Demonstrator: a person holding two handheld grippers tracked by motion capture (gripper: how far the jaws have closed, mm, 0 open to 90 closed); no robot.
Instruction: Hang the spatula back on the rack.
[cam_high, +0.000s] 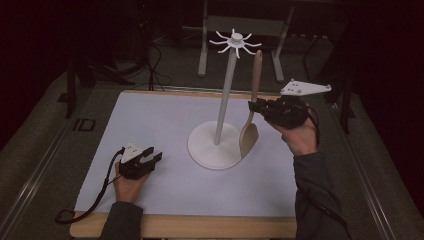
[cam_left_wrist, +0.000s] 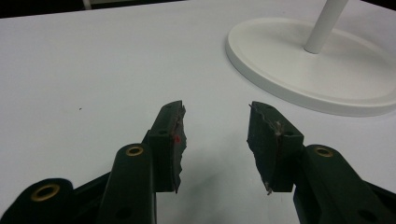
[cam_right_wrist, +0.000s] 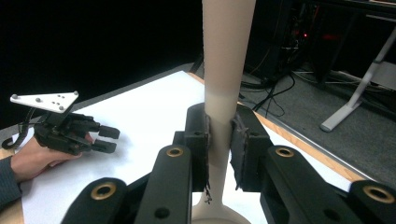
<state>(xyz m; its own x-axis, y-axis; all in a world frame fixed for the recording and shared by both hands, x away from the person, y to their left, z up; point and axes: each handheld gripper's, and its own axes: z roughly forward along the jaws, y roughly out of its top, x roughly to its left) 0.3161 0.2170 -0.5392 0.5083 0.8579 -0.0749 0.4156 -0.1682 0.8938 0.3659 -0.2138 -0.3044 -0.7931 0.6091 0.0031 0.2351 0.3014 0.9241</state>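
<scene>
While my right claw (cam_high: 256, 106) grips the wooden spoon (cam_high: 251, 111) upright beside the white stand (cam_high: 220, 100), my half-open, empty left claw (cam_high: 148, 156) rests on the table (cam_high: 150, 120); next, I reckon, comes lifting the handle end to a hook (cam_high: 235, 42).

Left hand-held gripper (cam_high: 150, 156) agape, right (cam_high: 256, 107) clamped
</scene>
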